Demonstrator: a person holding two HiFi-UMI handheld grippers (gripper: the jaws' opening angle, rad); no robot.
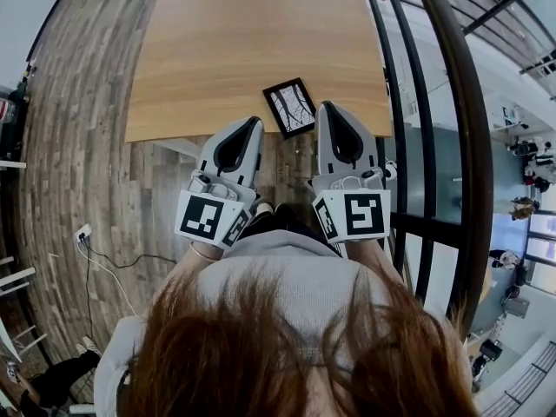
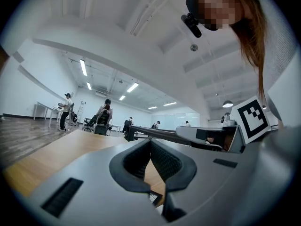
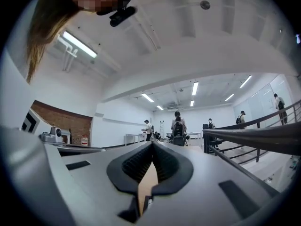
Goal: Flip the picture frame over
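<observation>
The picture frame (image 1: 290, 107) is black with a white line drawing facing up. It lies flat on the wooden table (image 1: 234, 50), close to the near edge and towards the right corner. My left gripper (image 1: 253, 122) is held level just short of the table's near edge, to the left of the frame, jaws shut and empty (image 2: 150, 141). Just right of the frame's near corner my right gripper (image 1: 325, 106) also points level, with its jaws shut on nothing (image 3: 153, 144). Neither gripper touches the frame.
A dark metal railing (image 1: 426, 102) runs along the table's right side, with a lower floor beyond it. A power strip and cable (image 1: 82, 231) lie on the wood floor at the left. Several people and desks (image 2: 101, 117) stand far off in the hall.
</observation>
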